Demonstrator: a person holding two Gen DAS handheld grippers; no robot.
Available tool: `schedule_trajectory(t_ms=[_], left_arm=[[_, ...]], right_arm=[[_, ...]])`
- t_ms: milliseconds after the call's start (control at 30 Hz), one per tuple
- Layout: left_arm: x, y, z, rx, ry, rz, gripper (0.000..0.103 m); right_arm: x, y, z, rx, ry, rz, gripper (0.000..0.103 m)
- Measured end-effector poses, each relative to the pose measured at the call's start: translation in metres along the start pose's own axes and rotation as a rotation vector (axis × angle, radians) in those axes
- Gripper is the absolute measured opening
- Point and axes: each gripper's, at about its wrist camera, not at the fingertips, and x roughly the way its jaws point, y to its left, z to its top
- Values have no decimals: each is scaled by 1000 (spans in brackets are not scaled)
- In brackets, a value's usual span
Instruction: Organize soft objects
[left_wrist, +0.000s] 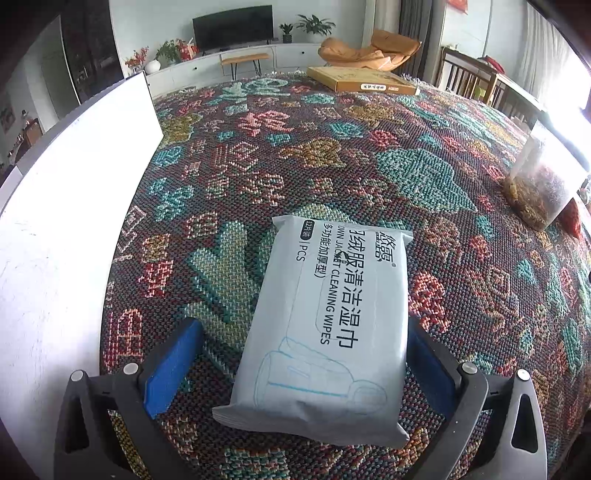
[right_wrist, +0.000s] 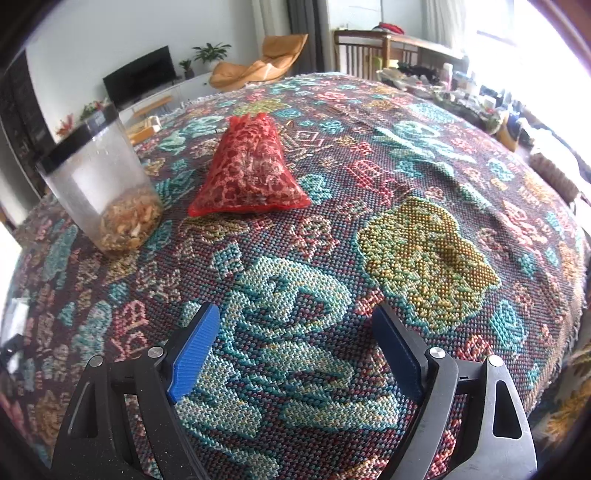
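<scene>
While the left gripper (left_wrist: 306, 354) hangs tilted down over the table, a pale grey pack of cleaning wipes (left_wrist: 325, 321) lies flat on the woven tablecloth (left_wrist: 369, 166) right between its two fingers. Those jaws stand wide. The blue pad (left_wrist: 170, 365) on the left is clearly apart from the pack, with patterned cloth showing in the gap; the right pad sits close against the pack's edge, and I cannot tell whether it touches. Nothing is squeezed or lifted: the pack rests on the cloth, its printed face up and its long side running away from the gripper.

Farther ahead of that gripper and off to its right stands a clear plastic jar (left_wrist: 543, 177) with dried bits in the bottom. At the far edge of the table lies a flat cardboard box (left_wrist: 362, 79), and a white board (left_wrist: 66, 206) runs along the left.

Over on the other side, the right gripper (right_wrist: 295, 354) is also spread wide and holds nothing, only cloth showing between its blue pads. Ahead of it and slightly left sits a red mesh bag (right_wrist: 251, 170), plump and slumped on the cloth, well apart from the fingers. The jar (right_wrist: 107, 184) with its black lid stands just left of the bag, upright.
</scene>
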Motion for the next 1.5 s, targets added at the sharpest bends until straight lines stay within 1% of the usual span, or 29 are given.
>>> schedule_trajectory(t_ms=[33,67,100,133,167,233,300,333,367,400,433,467,500,567,633,700,800,867,933,1000,1067,1167,1233,1300,1400,1433,1467,1500], left_arm=[[1,0,2,6,21,-4,103],[1,0,4,8,34,-5,103],[2,0,6,6,45,-5,103],[3,-1,7,3,56,-3,103],[4,-2,8,4,67,-4,103],[6,-5,11,21,87,-8,103],[6,-9,12,38,99,-8,101],[5,-9,13,43,96,-16,99],[3,-10,13,50,85,-16,88],[-1,-10,14,63,62,-9,68],[-4,-12,17,79,55,-11,64],[-5,-13,20,83,57,5,62],[-8,-11,23,69,55,-4,60],[-18,-8,29,20,39,-68,60],[-38,-6,38,-22,-4,-126,60],[-62,-1,48,-55,-52,-183,60],[-102,19,60,-97,-112,-248,60],[-130,41,64,-114,-158,-255,60],[-156,69,64,-125,-196,-225,60],[-175,105,58,-143,-219,-167,60],[-184,144,49,-167,-227,-89,60],[-184,202,28,-231,-201,34,61],[-179,231,11,-264,-179,93,61],[-169,251,-5,-281,-150,132,62],[-153,266,-26,-298,-108,148,65],[-149,268,-31,-300,-101,152,66],[-147,268,-35,-299,-105,155,69],[-148,269,-38,-298,-114,160,75]], right_arm=[[-7,-12,12,56,-8,22,85],[-13,-21,26,99,-21,21,86],[-17,-26,42,124,-29,30,87],[-15,-27,58,129,-18,41,87],[-10,-22,73,112,10,53,87],[10,-1,97,35,76,70,87],[35,25,108,-57,129,68,86],[51,36,110,-104,167,55,82],[66,41,110,-136,214,45,67],[81,44,109,-146,262,43,40],[86,43,110,-135,269,25,17],[84,40,114,-121,248,14,16],[80,38,120,-110,227,3,15],[62,39,133,-106,178,-25,15],[34,48,149,-135,112,-32,15],[2,69,162,-186,48,-22,15],[-44,122,168,-271,-5,62,15],[-72,170,159,-349,-24,133,15],[-96,224,142,-408,-27,235,15],[-114,279,119,-459,-12,350,15],[-125,335,91,-515,18,453,15],[-124,416,44,-591,84,562,16],[-116,462,12,-636,126,605,16],[-105,501,-19,-670,155,630,16],[-81,542,-57,-718,165,627,19],[-70,552,-68,-722,177,633,25],[-59,558,-77,-721,193,637,34],[-47,562,-86,-723,214,637,38]])
